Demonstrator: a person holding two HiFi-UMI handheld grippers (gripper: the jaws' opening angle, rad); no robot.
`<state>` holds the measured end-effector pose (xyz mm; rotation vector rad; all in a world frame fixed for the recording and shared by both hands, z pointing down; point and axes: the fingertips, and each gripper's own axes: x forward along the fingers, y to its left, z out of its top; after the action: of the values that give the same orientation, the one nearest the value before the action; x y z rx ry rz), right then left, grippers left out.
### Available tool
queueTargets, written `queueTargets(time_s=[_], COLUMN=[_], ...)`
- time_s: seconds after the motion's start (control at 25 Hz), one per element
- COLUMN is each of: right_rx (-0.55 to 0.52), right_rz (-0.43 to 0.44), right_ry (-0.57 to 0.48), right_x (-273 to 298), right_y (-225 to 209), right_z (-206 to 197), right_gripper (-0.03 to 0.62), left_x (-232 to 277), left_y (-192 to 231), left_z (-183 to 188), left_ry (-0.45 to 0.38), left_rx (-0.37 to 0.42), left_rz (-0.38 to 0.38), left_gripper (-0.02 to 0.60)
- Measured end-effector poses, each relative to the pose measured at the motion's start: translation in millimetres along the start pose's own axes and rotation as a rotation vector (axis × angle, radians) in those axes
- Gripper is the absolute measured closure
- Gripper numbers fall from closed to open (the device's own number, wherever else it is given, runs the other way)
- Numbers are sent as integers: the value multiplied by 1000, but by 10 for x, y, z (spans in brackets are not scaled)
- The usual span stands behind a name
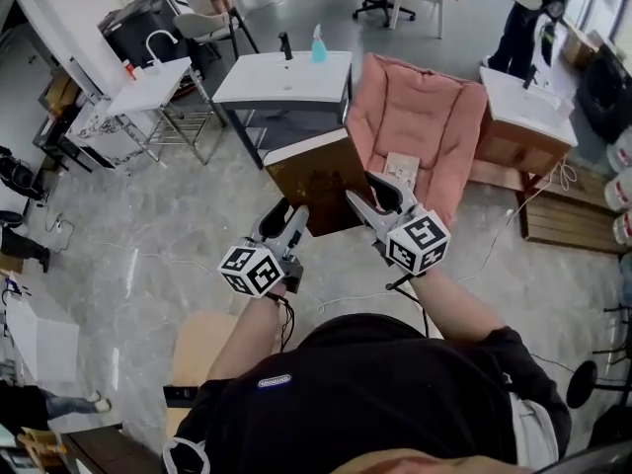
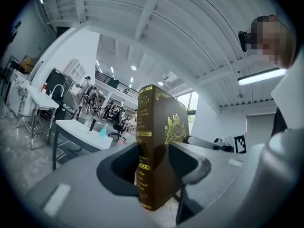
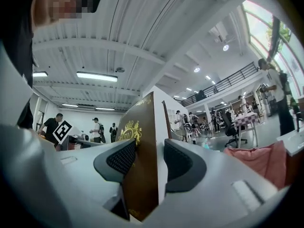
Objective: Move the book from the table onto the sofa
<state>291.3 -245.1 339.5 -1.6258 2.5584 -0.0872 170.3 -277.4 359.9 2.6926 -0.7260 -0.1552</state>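
Your left gripper is clamped on the brown hardcover book at its spine end. The jaws stand partly apart, with one pad pressed on each cover. The left gripper view shows the gold-banded spine facing the camera.

Your right gripper holds the opposite end of the same book. Its jaws are about half spread, and its pads press on the crested cover and the back of the book, with the white page edge between them.

The two grippers alone carry the book in the air above the grey floor. In the head view it sits just before the pink sofa, beside the white sink table.
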Motion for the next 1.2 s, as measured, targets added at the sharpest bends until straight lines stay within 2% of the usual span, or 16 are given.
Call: queueTargets(time_s=[0.32,0.64,0.88,1.04,1.2], right_rx=[10,20,4,-2,-5], right_rz=[-135,-233,-293,-336,-373], right_ry=[-24,-21,-31,-44,-43], right_x=[-383,-563,-294,56,482], right_y=[-747,-1319,-1712,-2011,-2251], right_z=[123,103,98,163,194], right_gripper=[384,385,387,387,387], left_x=[844,1523,1978,2352,2683], left_y=[-326,-424,-152,158,543], left_z=[-92,-162,-186,-84,102], left_ry=[69,90,107,125,150], left_rx=[10,6,-31,-63,-52], left_rz=[-129,-221,-280,-321,-360], left_gripper=[385,387,387,387,387])
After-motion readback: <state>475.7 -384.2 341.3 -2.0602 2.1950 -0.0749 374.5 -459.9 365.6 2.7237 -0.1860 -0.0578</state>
